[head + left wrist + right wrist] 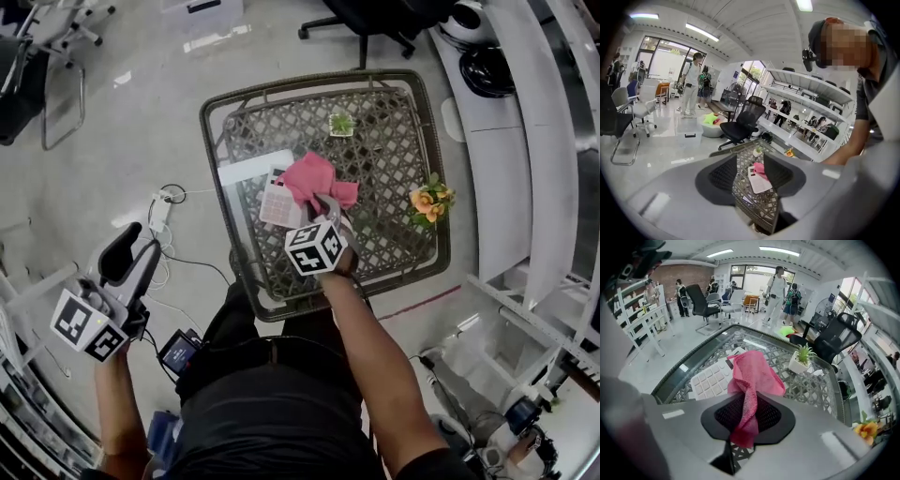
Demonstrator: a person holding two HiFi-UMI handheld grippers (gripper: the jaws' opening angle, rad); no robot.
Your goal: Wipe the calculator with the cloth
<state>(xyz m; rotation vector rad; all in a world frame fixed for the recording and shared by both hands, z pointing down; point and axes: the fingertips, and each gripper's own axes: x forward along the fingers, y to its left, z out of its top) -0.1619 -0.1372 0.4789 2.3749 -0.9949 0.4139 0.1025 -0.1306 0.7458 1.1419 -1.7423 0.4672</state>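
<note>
The square tabletop (389, 150), glass laid over a dark woven lattice with a thick rim, fills the middle of the head view and stands on a pale glossy floor (141, 112). A black office chair (375, 14) sits beyond its far edge.

The left gripper (131, 258) hangs over the floor, well apart from the tabletop's left side. In its own view its jaws stand apart with nothing between them, only the distant tabletop showing through the gap.

The right gripper (328, 204) is over the near-middle of the tabletop, pointing steeply down. Its jaws are clenched on a twisted tail of the pink cloth (314, 178).

A pale sheet (246, 169) lies near the tabletop's left edge. The cloth fans out from the right gripper and drapes over the right side of the calculator (274, 202). It probably rests on the keys there, though the fold hides the contact.

The white calculator lies flat, left of centre and just beside the sheet. Its long axis runs from the near edge toward the far edge, tilted a little. Its dark display end points away from the person, with the key rows nearer.

Orange flowers (431, 199) sit by the right rim. A small green plant in a white pot (341, 123) stands near the far edge.
</note>
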